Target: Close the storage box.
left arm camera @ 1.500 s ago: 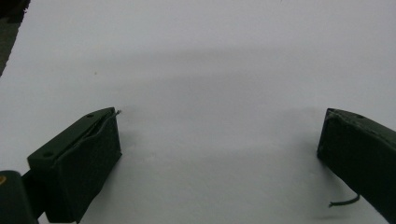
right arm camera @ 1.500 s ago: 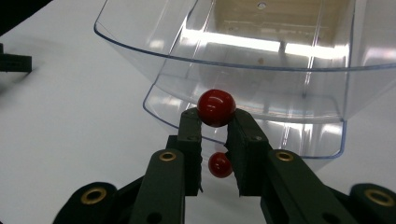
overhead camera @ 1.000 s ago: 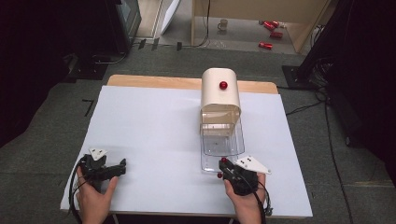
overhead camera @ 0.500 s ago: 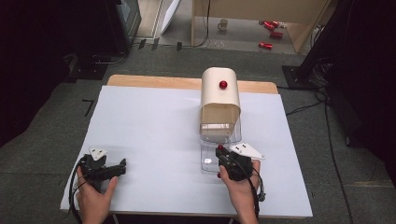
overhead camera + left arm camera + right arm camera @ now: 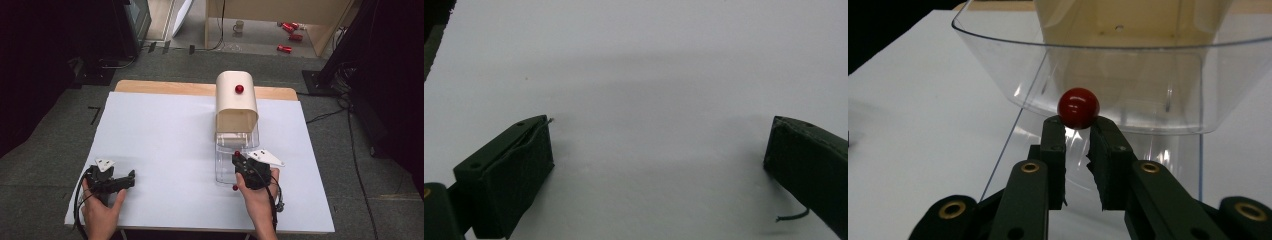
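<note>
Red knob (image 5: pixel 1078 107) of the clear drawer (image 5: pixel 1118 85) sits pinched at the very tips of the right tongs (image 5: pixel 1079 132), so the drawer's long axis runs straight away from them toward the beige box (image 5: pixel 236 102). Left tongs (image 5: pixel 659 150) lie spread and empty on the white table (image 5: pixel 165 140), well apart, so the right hand (image 5: pixel 257 192) is the nearer one.

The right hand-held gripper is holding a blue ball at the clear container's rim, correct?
Not quite: the ball is red, as the right gripper view shows. The right hand-held gripper does hold it at the clear container's rim.
</note>
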Demonstrator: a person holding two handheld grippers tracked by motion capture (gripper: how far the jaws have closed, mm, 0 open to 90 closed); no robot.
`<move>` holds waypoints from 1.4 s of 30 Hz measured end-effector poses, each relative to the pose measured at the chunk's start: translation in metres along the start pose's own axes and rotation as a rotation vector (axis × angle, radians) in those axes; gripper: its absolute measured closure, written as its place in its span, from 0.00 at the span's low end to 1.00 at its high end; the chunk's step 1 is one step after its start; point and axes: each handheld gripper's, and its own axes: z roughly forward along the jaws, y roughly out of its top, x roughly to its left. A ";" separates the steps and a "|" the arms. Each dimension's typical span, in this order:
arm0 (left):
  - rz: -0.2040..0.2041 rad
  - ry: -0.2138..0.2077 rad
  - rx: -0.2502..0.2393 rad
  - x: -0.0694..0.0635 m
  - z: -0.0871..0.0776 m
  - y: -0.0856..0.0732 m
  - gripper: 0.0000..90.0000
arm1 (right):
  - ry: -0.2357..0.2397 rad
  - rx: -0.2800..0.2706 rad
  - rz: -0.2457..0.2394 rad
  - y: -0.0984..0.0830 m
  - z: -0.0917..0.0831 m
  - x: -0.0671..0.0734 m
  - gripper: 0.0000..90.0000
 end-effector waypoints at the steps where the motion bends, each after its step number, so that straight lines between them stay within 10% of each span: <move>1: 0.000 0.000 0.000 0.000 0.000 0.000 0.00 | -0.004 -0.015 0.005 0.004 -0.003 0.000 0.87; 42: -0.001 0.001 0.000 0.000 0.000 0.000 0.00 | -0.043 -0.027 0.022 0.047 0.041 -0.021 0.78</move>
